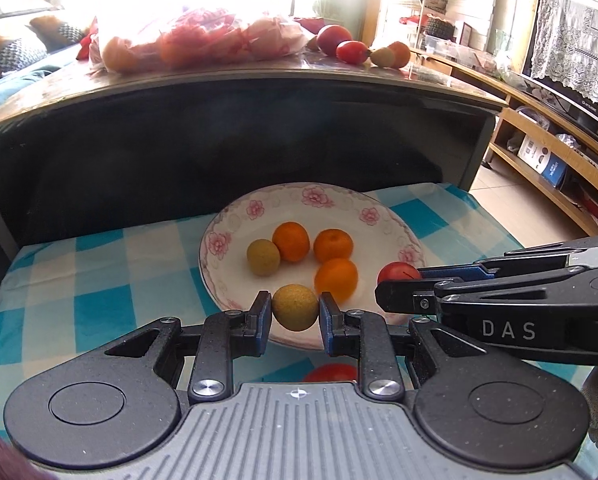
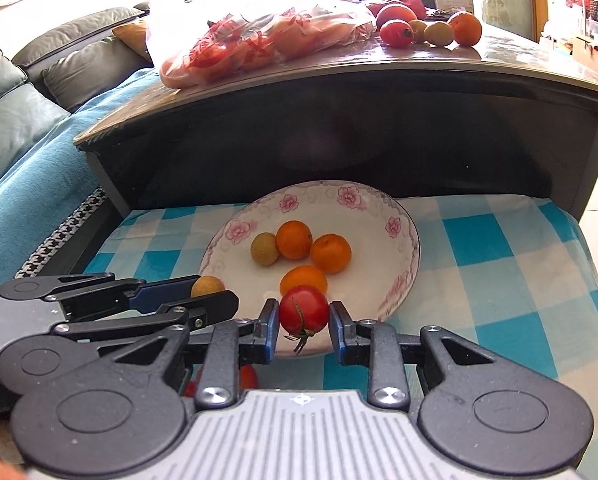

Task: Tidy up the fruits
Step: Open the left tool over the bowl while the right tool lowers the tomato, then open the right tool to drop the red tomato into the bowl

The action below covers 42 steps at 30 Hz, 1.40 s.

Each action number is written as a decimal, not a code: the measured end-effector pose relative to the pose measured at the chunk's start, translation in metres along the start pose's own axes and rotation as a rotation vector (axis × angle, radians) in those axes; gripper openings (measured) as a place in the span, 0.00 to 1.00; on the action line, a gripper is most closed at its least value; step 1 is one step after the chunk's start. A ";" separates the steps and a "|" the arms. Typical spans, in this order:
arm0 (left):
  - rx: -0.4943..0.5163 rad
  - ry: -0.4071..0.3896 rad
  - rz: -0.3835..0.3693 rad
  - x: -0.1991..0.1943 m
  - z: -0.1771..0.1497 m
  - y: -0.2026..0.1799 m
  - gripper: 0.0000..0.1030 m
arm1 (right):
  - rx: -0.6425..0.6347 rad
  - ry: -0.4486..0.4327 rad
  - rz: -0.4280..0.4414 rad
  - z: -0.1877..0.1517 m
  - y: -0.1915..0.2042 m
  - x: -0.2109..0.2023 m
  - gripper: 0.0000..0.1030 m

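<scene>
while stem-down, tomato (image 2: 303,309) hangs gripped.

The plate (image 1: 219,240) looks like glazed ceramic, glossy white with a printed pink flower rim. Under it lies a checked cloth (image 1: 99,280), matt and soft-looking. The oranges (image 1: 336,282) have a smooth, faintly shiny peel; the tan fruit (image 1: 295,307) is dull and finely rough. The tomato (image 2: 303,309) is glossy. The fingers (image 1: 263,312) are matt black plastic (speckled grain), with bright metal screws (image 1: 207,387). The upper desk (image 2: 539,64) top gleams like polished stone.
</scene>
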<state>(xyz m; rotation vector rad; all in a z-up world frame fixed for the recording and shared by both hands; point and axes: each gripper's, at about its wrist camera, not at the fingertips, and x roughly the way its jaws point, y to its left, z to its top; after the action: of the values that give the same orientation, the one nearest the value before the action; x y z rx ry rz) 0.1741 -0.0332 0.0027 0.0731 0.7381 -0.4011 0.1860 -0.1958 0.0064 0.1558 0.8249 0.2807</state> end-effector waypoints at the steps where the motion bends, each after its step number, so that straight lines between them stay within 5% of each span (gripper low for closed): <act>1: -0.003 0.002 0.000 0.003 0.001 0.001 0.30 | -0.002 0.000 -0.001 0.001 -0.001 0.003 0.30; 15: -0.024 0.017 0.007 0.015 0.003 0.006 0.36 | 0.015 -0.007 -0.011 0.003 -0.010 0.017 0.31; 31: -0.006 -0.030 0.005 -0.016 0.010 0.000 0.48 | 0.036 -0.071 -0.009 0.006 -0.002 -0.023 0.32; 42: 0.025 -0.032 -0.002 -0.043 -0.002 -0.009 0.53 | 0.032 -0.038 -0.026 -0.020 0.009 -0.047 0.33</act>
<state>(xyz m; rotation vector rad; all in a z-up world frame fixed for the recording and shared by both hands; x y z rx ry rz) 0.1404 -0.0272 0.0302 0.0891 0.7015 -0.4121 0.1396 -0.2012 0.0279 0.1794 0.7929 0.2396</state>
